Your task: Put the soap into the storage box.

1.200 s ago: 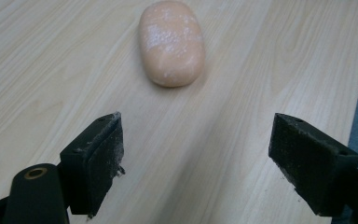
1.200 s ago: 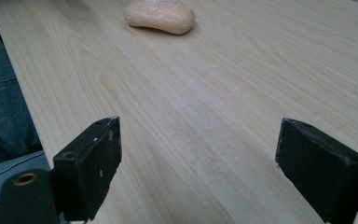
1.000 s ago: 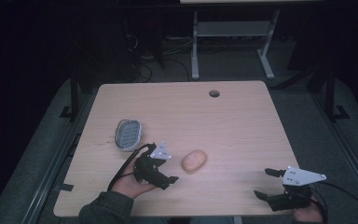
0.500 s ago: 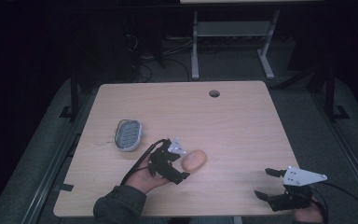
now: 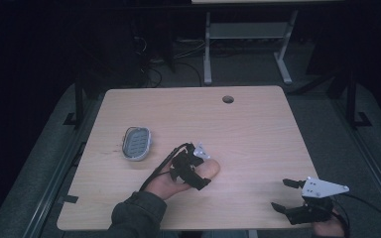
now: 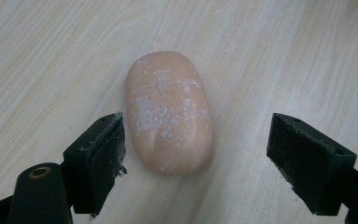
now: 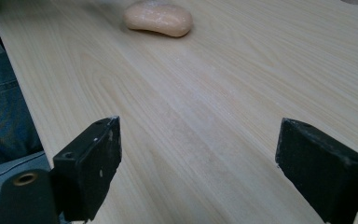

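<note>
While left claw (image 6: 196, 158) gapes released, peach oval soap bar (image 6: 168, 111) lies lengthwise between jaws, off-centre.

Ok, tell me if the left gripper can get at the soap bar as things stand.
Probably yes. The left gripper is open with the soap bar lying between its jaws on the bare table; one jaw sits close beside it, the other stands apart. Nothing blocks the way, so closing should catch it.

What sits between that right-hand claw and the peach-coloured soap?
Nothing. In the right gripper view, only bare wooden table stretches from the right gripper to the soap; the high view agrees.
</note>
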The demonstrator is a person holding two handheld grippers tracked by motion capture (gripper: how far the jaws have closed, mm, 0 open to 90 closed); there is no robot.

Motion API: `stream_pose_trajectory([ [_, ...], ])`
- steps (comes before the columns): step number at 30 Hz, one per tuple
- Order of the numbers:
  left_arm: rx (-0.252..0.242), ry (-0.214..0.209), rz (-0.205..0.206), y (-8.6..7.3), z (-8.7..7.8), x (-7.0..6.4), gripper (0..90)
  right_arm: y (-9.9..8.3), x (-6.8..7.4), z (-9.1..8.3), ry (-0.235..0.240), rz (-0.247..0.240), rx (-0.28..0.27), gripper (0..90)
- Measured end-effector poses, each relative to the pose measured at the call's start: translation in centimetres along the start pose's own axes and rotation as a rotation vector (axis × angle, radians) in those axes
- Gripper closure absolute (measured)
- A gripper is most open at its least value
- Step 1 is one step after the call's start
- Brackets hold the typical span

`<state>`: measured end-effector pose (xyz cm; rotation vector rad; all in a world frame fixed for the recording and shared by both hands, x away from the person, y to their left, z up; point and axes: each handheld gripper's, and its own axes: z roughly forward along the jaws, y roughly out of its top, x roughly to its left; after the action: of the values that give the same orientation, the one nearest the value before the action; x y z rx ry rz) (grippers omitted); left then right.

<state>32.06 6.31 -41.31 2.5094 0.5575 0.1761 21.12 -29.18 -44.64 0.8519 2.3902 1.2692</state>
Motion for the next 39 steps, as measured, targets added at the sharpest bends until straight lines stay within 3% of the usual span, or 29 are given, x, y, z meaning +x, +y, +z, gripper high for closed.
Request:
stream_pose_trajectory([
  [6, 0.024, 0.004, -0.012, 0.5, 1.1, 0.5, 19.7, 0.0, 0.0, 0.0, 0.0, -0.001, -0.001, 13.8],
  [7, 0.027, -0.003, -0.033, 0.5, 1.6, 0.6, 19.7, 0.0, 0.0, 0.0, -0.001, -0.005, -0.004, 13.8],
  [9, 0.038, -0.004, -0.022, 0.6, 1.7, 0.8, 19.9, 0.0, 0.0, 0.0, -0.001, -0.005, -0.003, 13.8],
  [25, 0.104, 0.012, -0.064, 1.0, 4.4, 1.2, 23.8, 0.0, 0.2, -0.2, -0.005, 0.0, -0.006, 13.8],
  [39, 0.115, 0.02, -0.086, 1.1, 5.3, 1.5, 29.1, 0.1, 0.3, -0.4, -0.007, -0.004, -0.011, 13.8],
])
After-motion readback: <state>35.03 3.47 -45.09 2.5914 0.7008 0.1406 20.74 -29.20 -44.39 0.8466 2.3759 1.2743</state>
